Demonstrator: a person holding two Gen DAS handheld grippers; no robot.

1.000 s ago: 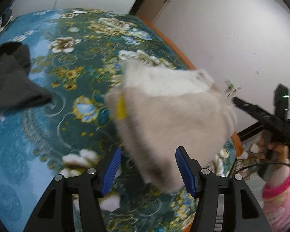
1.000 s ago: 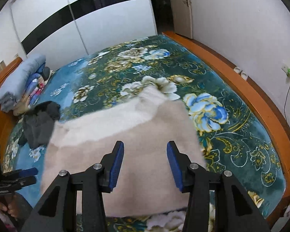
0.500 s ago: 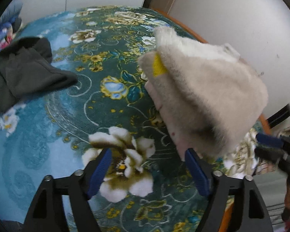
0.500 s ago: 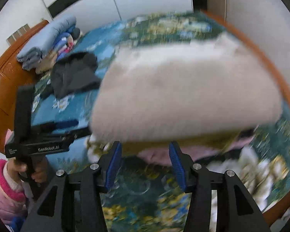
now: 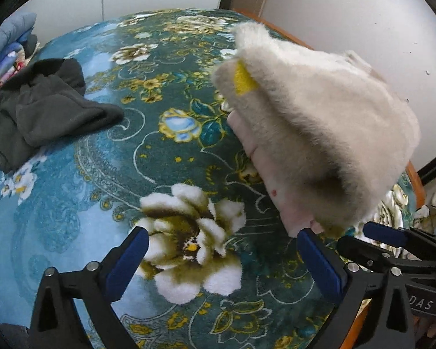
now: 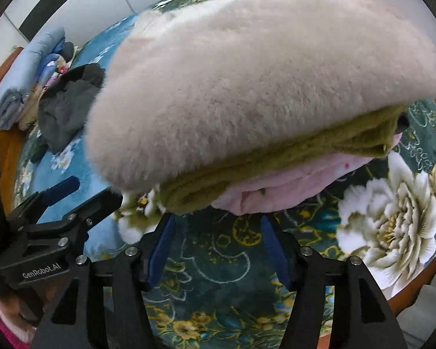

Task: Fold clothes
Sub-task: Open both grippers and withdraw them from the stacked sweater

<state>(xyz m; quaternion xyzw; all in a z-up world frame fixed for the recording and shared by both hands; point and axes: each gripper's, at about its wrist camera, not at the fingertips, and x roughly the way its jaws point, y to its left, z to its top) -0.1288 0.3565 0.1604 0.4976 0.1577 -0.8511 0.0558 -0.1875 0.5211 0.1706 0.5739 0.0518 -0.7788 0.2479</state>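
The folded cream fleece garment tops a stack with an olive layer and a pink layer, at twelve o'clock on the bed. Both the left gripper and right gripper are released, holding nothing. Next, reach for the dark garment at ten o'clock, pinching one edge cleanly so that it spreads flat.

Bedspread lies bare left of the folded stack; a dark garment obstructs farther left.
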